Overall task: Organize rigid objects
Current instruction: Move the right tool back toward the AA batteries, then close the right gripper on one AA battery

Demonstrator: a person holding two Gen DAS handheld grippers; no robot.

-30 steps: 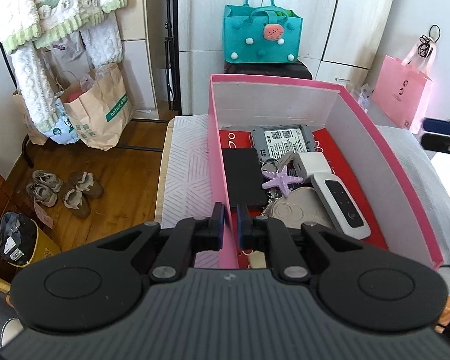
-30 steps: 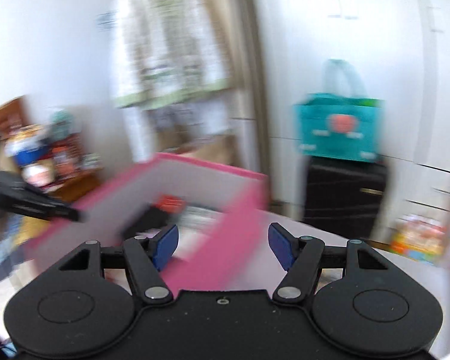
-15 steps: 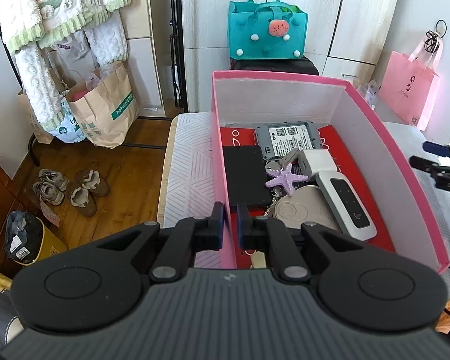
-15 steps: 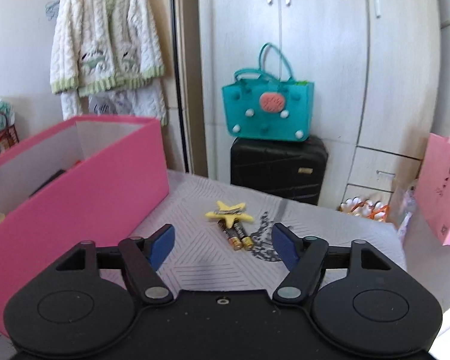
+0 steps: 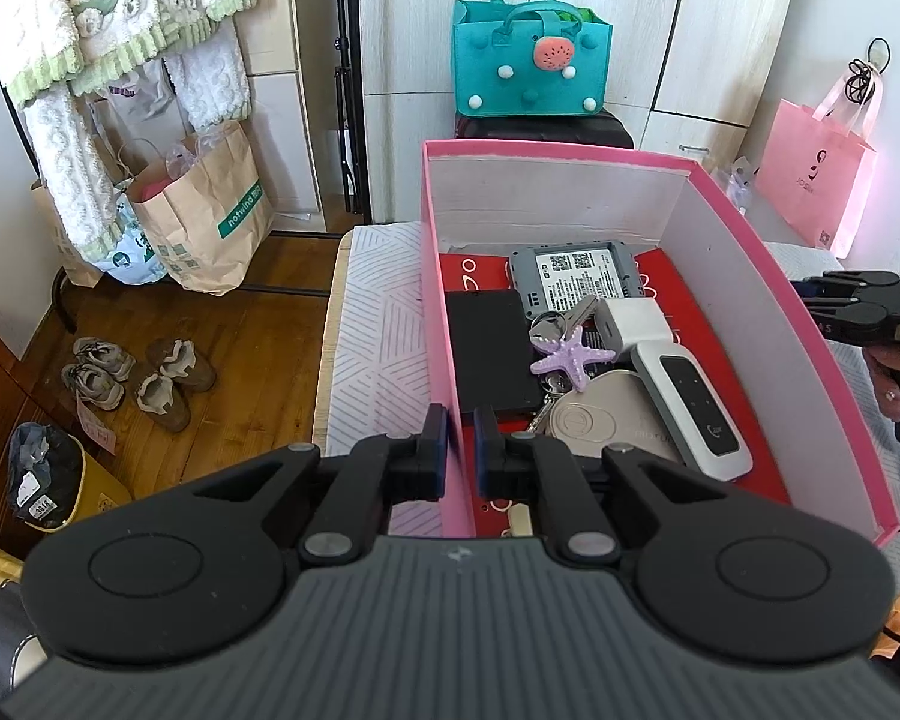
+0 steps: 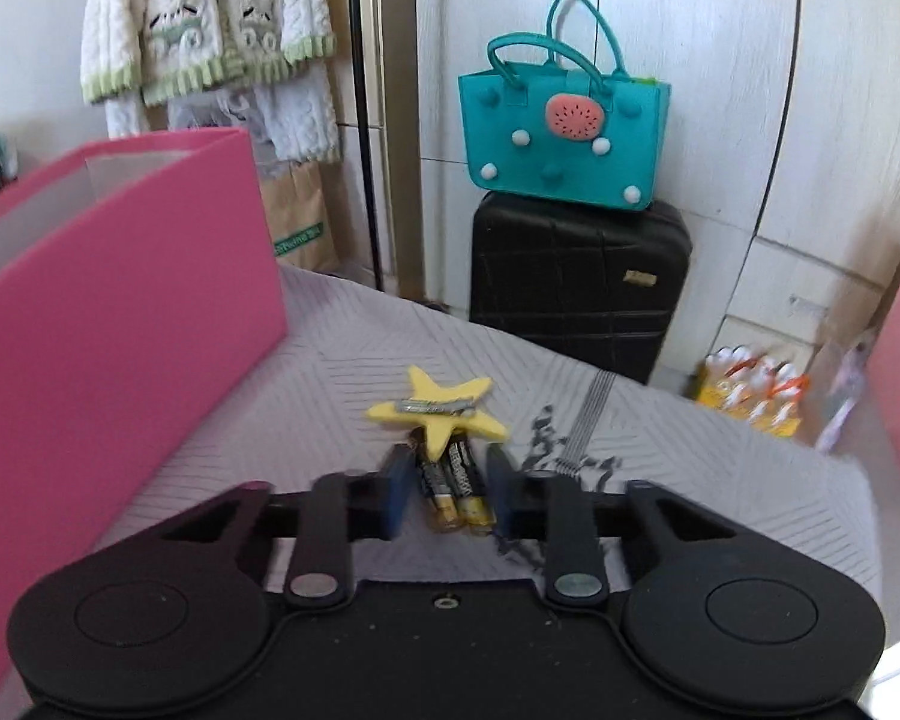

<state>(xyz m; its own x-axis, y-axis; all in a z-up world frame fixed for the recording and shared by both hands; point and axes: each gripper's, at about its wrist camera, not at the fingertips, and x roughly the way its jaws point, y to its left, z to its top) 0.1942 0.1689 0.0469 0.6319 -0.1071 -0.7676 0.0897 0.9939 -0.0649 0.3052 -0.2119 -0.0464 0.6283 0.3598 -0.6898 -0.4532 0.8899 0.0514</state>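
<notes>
left gripper [image 5: 461, 441] clamped on near wall of tall pink cardboard box [image 5: 774, 306]. right gripper [image 6: 447, 480] just been closing around two black-and-gold batteries [image 6: 456, 483] on grey quilted cover, pads not clearly pressing; yellow foam star [image 6: 435, 408] overlapping them.

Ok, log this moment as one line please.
left gripper: shut on pink box wall | right gripper: jaws just closing around batteries, contact unclear | yellow star: on batteries
</notes>
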